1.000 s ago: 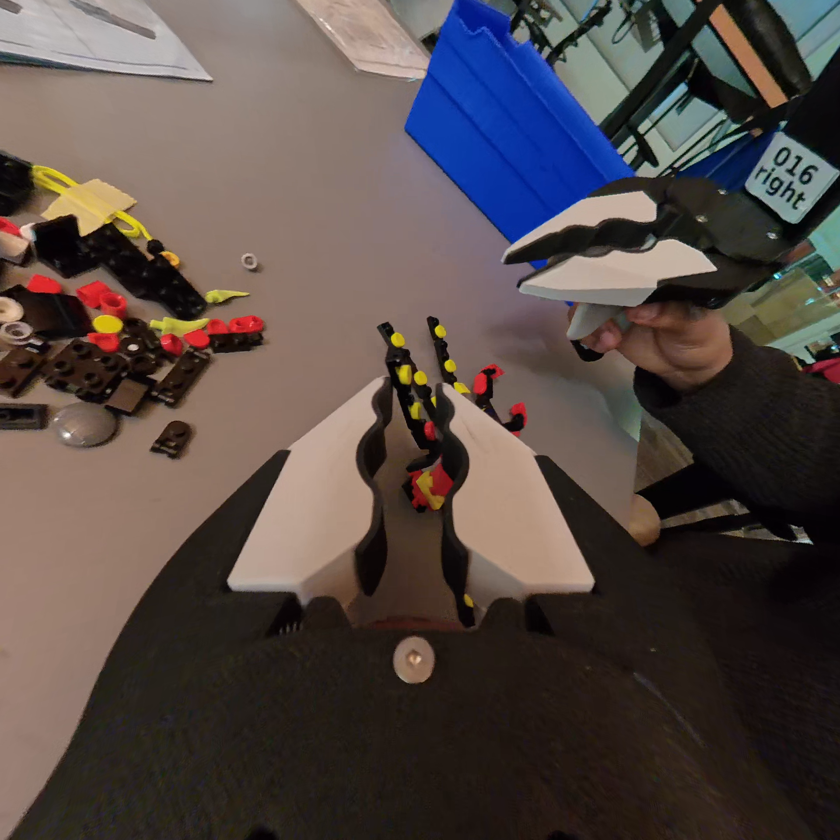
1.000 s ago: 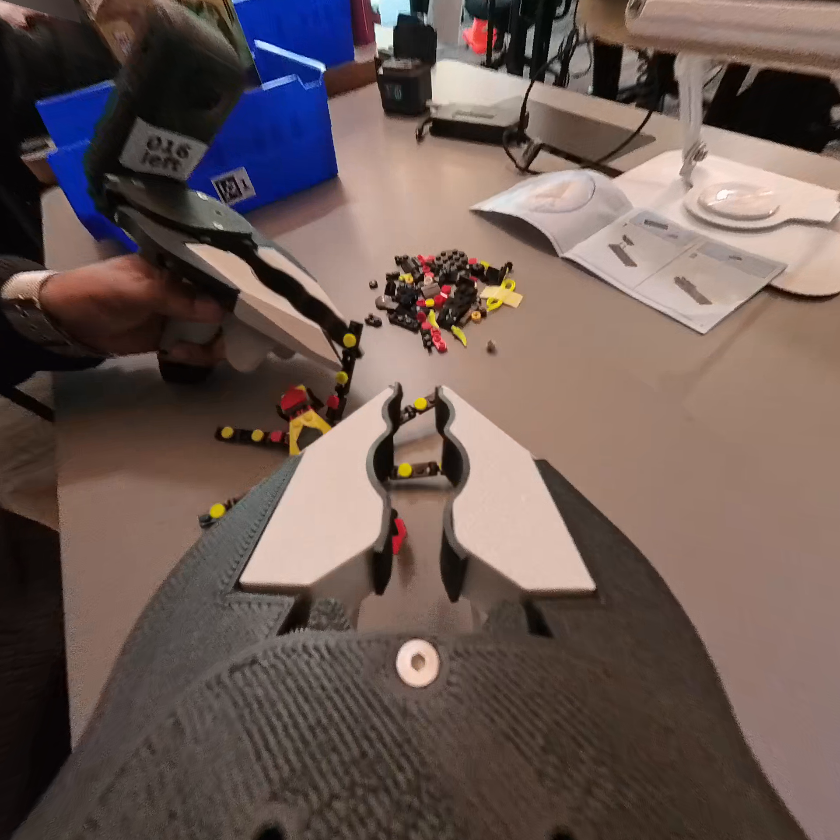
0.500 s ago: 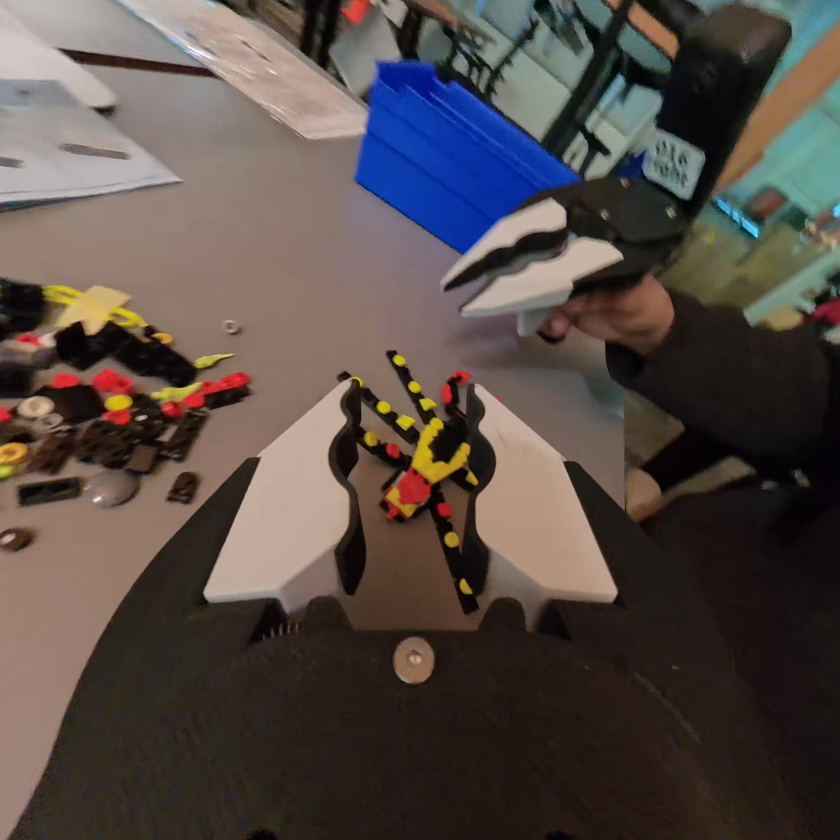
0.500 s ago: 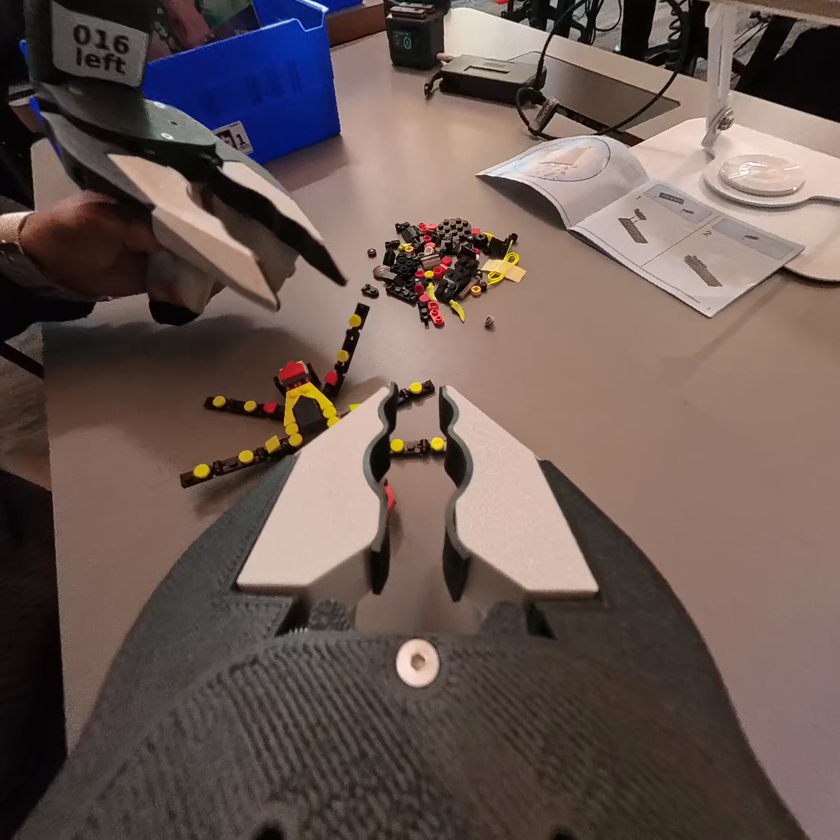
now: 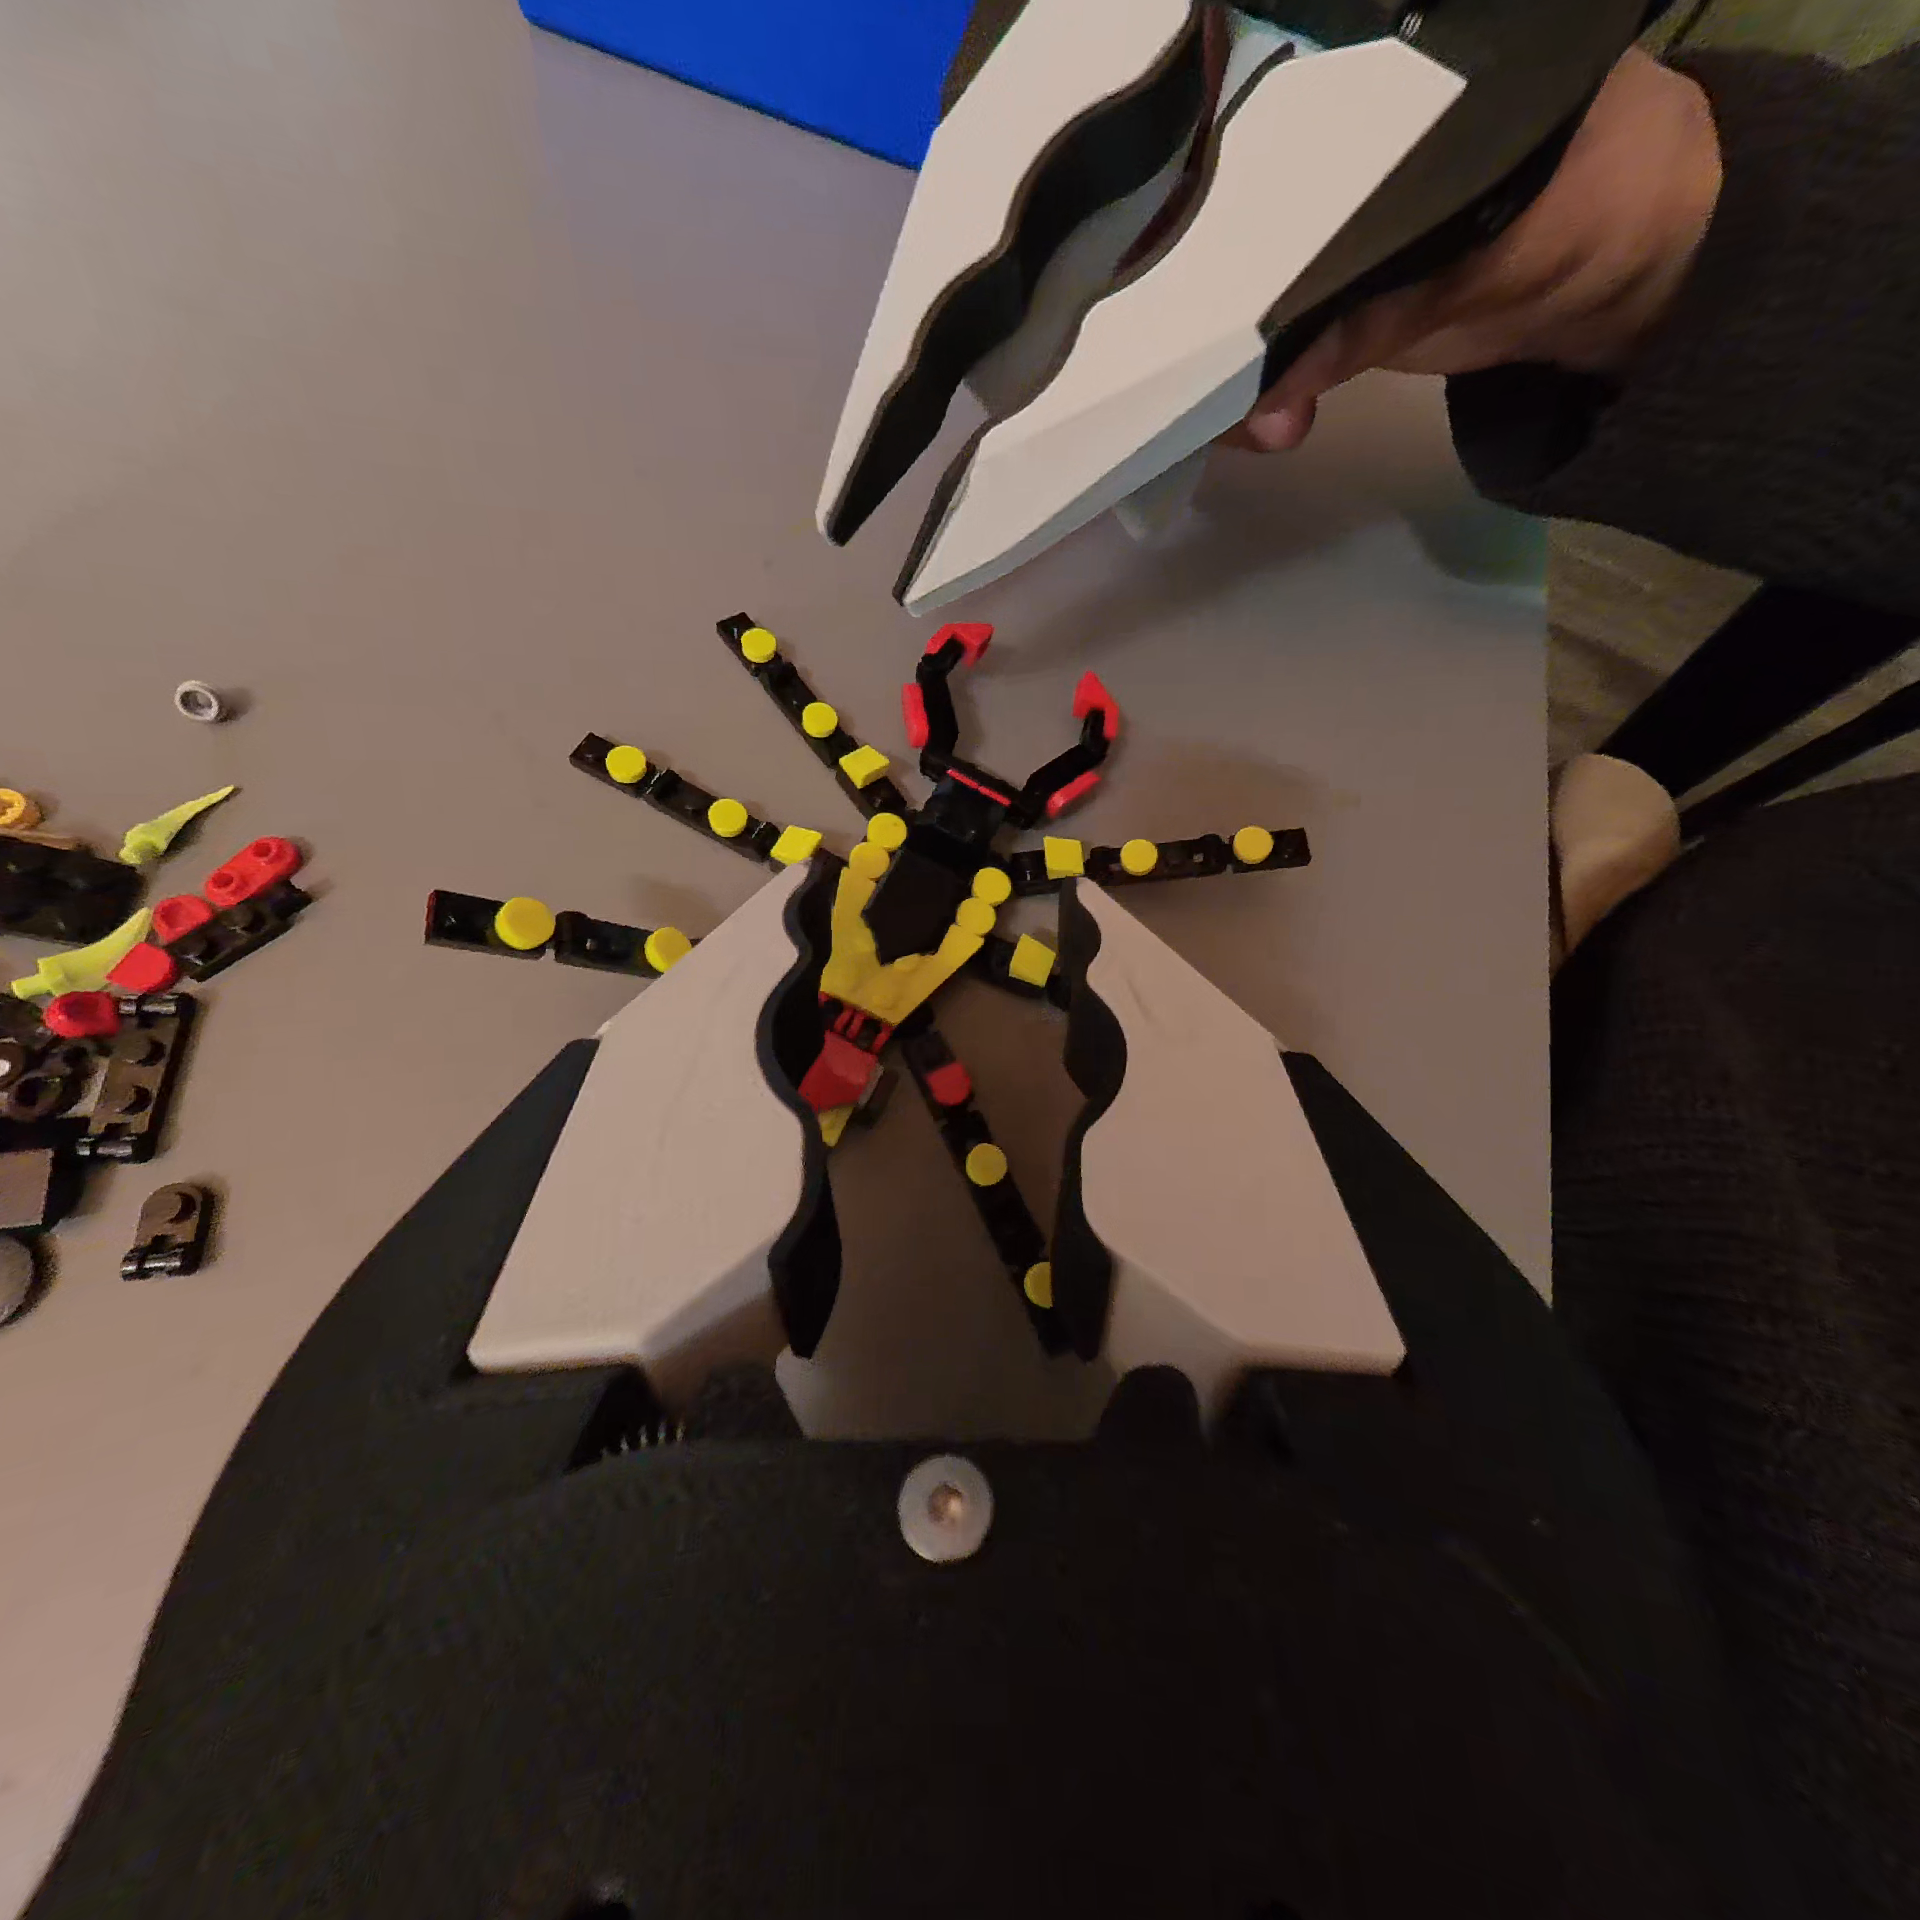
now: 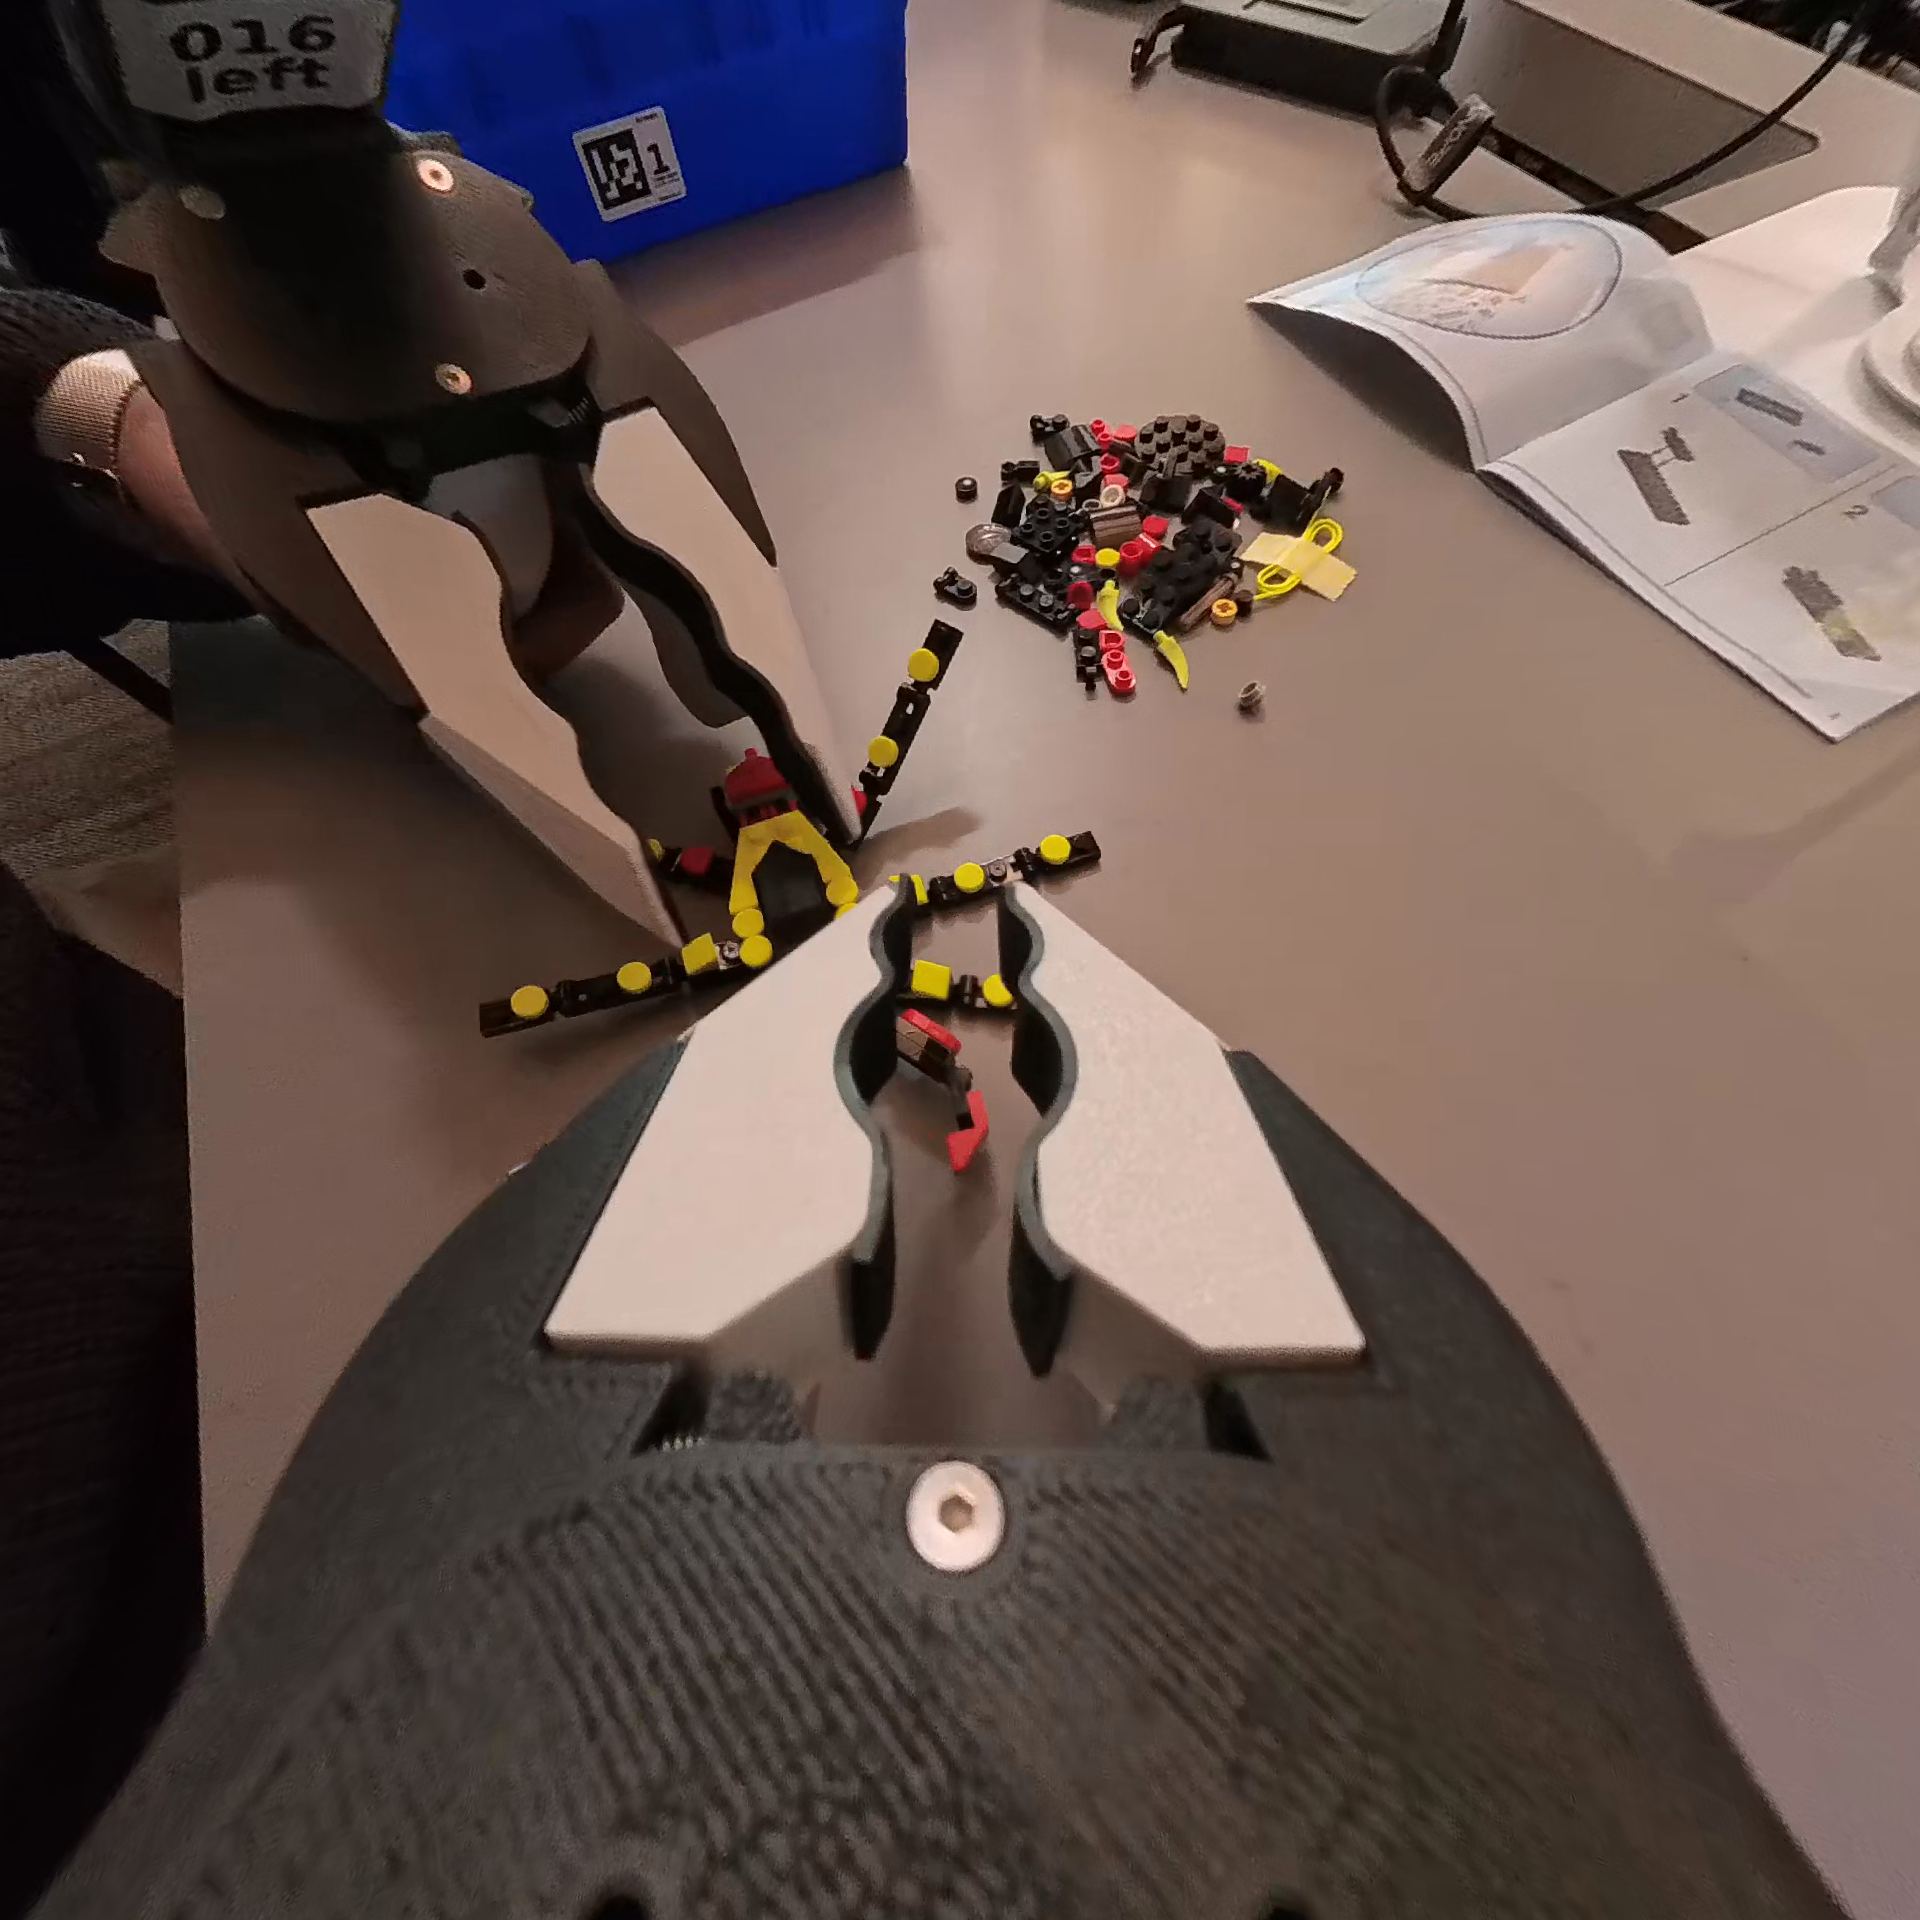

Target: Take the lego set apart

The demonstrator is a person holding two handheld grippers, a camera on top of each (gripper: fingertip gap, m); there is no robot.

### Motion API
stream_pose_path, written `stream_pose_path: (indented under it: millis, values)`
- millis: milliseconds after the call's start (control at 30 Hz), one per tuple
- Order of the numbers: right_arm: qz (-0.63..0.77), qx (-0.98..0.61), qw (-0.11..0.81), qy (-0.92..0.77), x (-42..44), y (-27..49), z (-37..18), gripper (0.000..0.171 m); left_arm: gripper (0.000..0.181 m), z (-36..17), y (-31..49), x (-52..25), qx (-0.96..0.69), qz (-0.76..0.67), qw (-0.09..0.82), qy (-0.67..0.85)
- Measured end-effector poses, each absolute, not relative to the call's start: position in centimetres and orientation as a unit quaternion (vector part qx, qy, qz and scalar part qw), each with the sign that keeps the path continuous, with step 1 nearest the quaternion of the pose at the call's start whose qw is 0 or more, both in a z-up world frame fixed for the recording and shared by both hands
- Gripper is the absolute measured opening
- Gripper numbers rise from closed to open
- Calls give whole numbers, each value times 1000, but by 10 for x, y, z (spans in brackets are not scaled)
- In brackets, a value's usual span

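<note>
While both grippers gape, left gripper (image 5: 940, 914) straddles lego spider (image 5: 914, 914) (flat on table (image 5: 416, 416)); right gripper (image 6: 951, 914) near

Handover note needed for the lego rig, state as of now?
Left tool: open, fingers either side of the lego spider's yellow and black body, not clamped.
Right tool: open, over the red claws at the front, holding nothing.
Spider lies flat on the table, legs attached.
Done: pile of loose pieces beyond it.
Left: take the spider apart.
</note>
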State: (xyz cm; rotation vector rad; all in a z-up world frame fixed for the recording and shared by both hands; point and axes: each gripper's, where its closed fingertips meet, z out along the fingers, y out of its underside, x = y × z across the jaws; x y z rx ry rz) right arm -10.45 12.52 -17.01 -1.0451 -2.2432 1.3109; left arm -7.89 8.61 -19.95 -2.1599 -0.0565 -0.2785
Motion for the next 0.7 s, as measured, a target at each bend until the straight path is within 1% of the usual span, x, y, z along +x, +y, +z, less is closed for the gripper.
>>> stream_pose_path:
  millis: [33, 100, 200, 433, 700]
  values:
    - [462, -368, 169, -789, -105, 125, -170, 15, 41, -200, 86, -79, -879, -112, 463, -24]
    - [466, -369, 168, -786, -105, 125, -169, 15, 40, -201, 86, -80, -881, -109, 460, -24]
    - [470, -370, 165, -784, -104, 124, -168, 15, 33, -203, 86, -80, -885, -101, 453, -22]
    - [466, -363, 163, -791, -102, 119, -170, 15, 32, -203, 85, -83, -883, -104, 456, -34]
    - [467, -361, 162, -790, -102, 116, -169, 15, 31, -209, 84, -85, -892, -103, 438, -42]
